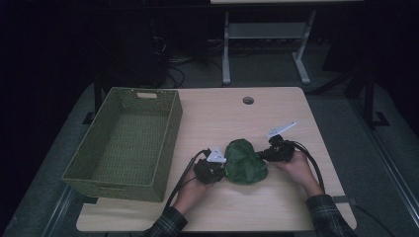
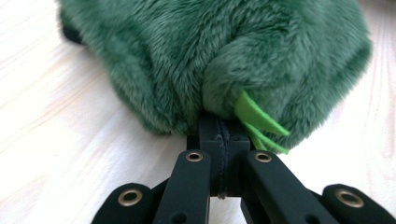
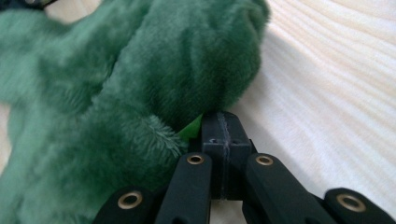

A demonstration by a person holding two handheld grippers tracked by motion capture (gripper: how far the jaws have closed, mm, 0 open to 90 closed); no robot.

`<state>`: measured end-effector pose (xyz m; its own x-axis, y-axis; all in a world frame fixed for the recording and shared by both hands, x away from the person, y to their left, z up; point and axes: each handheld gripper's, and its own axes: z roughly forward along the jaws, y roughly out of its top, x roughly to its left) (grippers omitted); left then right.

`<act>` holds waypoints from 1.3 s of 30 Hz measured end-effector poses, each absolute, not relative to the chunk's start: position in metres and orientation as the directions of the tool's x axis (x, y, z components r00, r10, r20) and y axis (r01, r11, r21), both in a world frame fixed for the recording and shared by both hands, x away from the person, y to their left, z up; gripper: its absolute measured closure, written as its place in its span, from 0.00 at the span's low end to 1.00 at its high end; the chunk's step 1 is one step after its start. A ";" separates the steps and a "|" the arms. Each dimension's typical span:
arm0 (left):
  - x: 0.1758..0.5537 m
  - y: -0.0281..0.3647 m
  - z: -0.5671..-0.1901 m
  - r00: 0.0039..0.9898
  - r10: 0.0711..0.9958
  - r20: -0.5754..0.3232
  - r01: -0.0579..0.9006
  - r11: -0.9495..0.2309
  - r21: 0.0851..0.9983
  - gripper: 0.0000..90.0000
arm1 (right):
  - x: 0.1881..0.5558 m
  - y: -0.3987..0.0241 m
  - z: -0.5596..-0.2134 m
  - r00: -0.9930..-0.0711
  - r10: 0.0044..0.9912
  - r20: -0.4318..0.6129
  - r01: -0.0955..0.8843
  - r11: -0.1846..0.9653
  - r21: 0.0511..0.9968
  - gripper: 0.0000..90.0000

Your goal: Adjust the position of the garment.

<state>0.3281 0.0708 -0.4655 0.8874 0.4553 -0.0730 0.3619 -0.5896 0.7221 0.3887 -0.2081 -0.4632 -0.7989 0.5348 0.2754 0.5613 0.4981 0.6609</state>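
A dark green plush toy (image 1: 245, 162) lies on the light wooden table (image 1: 222, 113), toward the front and right of centre. My left gripper (image 1: 223, 170) is against the toy's left side and my right gripper (image 1: 262, 155) against its right side. In the left gripper view the black jaws are pressed together, and my left gripper (image 2: 219, 123) has its tips buried in the fur (image 2: 224, 60) beside bright green felt strips (image 2: 259, 121). In the right gripper view my right gripper (image 3: 222, 119) is also shut, its tips touching the plush (image 3: 140, 84). I see no fabric between either pair of jaws.
A large green woven basket (image 1: 174, 123) stands empty on the table's left side. A round cable hole (image 1: 248, 100) sits near the far edge. Cables trail from both grippers toward the front. Beyond the table are dark floor and a white desk frame (image 1: 226, 59).
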 end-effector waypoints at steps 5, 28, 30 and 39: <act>0.334 0.078 -0.466 0.882 0.467 -0.069 0.365 -0.584 0.725 0.99 | 0.375 -0.210 -0.463 -0.805 0.529 0.269 0.552 0.502 0.666 1.00; 0.325 0.104 -0.436 0.884 0.466 -0.034 0.338 -0.587 0.735 0.76 | 0.325 -0.260 -0.460 -0.678 0.722 0.135 0.546 0.373 0.751 0.55; 0.326 0.106 -0.430 0.884 0.467 -0.025 0.333 -0.590 0.736 0.69 | 0.321 -0.264 -0.466 -0.659 0.745 0.106 0.543 0.373 0.752 0.47; 0.330 0.099 -0.408 0.910 0.414 -0.019 0.286 -0.592 0.753 0.42 | 0.317 -0.270 -0.481 -0.592 0.805 0.026 0.563 0.391 0.728 0.23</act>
